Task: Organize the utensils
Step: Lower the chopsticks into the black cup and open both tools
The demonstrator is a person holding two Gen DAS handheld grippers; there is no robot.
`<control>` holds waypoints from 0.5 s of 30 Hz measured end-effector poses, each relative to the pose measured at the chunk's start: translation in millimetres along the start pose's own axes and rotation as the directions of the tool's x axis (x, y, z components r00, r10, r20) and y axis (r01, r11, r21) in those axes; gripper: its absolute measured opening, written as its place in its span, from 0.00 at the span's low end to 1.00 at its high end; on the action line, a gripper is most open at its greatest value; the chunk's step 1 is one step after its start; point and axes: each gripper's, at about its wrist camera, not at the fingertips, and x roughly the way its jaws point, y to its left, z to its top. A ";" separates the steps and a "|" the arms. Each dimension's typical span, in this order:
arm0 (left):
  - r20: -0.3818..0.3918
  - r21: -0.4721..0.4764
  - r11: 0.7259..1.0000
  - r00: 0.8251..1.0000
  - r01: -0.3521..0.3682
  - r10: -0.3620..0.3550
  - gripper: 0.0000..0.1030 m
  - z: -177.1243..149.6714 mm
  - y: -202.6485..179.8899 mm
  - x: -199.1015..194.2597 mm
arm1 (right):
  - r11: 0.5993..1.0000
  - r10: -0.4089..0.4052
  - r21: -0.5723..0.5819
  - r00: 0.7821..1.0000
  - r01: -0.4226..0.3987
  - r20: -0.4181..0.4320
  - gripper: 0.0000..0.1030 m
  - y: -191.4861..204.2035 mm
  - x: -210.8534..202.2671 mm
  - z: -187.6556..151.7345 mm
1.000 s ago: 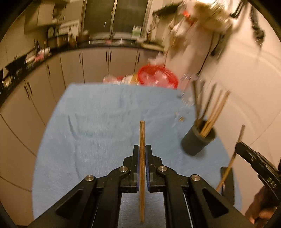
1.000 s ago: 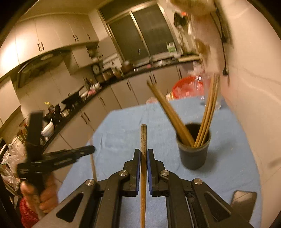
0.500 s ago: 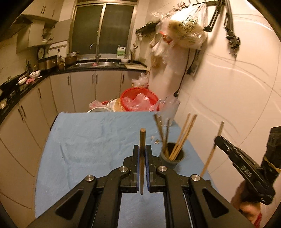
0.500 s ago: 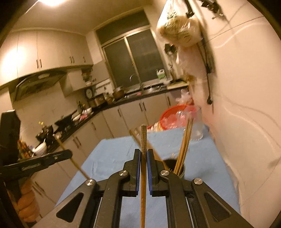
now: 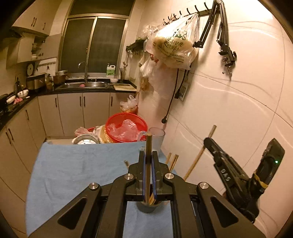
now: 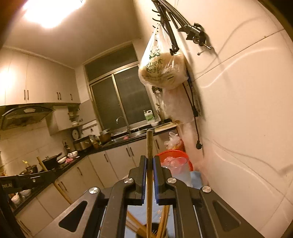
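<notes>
Above the dark cup point(image 5: 148, 206), which holds several chopsticks on the blue cloth point(image 5: 73, 168) near its wall-side edge, the left gripper point(image 5: 148, 161) pinches one upright chopstick point(image 5: 148, 146); the right gripper point(image 6: 150, 164) clamps another chopstick point(image 6: 149, 146) beside the wall.

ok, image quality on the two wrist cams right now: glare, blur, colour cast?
Left wrist view: strong warm orange cast, heavy fisheye bending of the wall tile lines, dark corners, mostly sharp; the left tool and its chopstick are crisp. Right wrist view: same cast, a blown-out ceiling light at top left, soft smear low on the wall, the cup below the right tool dim.
</notes>
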 end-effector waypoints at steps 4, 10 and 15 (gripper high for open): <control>-0.002 0.018 1.000 1.000 0.006 -0.006 0.06 -8.5 -5.8 26.0 | 1.000 -0.015 0.012 1.000 0.015 -0.022 0.07 -13.0 30.6 -12.3; -0.028 0.050 0.999 1.000 -0.013 0.015 0.06 -29.2 -6.0 58.6 | 1.000 -0.022 -0.008 0.998 0.021 -0.064 0.07 -20.5 59.0 -40.2; -0.069 0.046 0.999 0.997 -0.017 0.020 0.06 -47.2 2.0 73.5 | 1.000 -0.019 -0.024 0.994 0.017 -0.106 0.08 -21.7 60.2 -58.9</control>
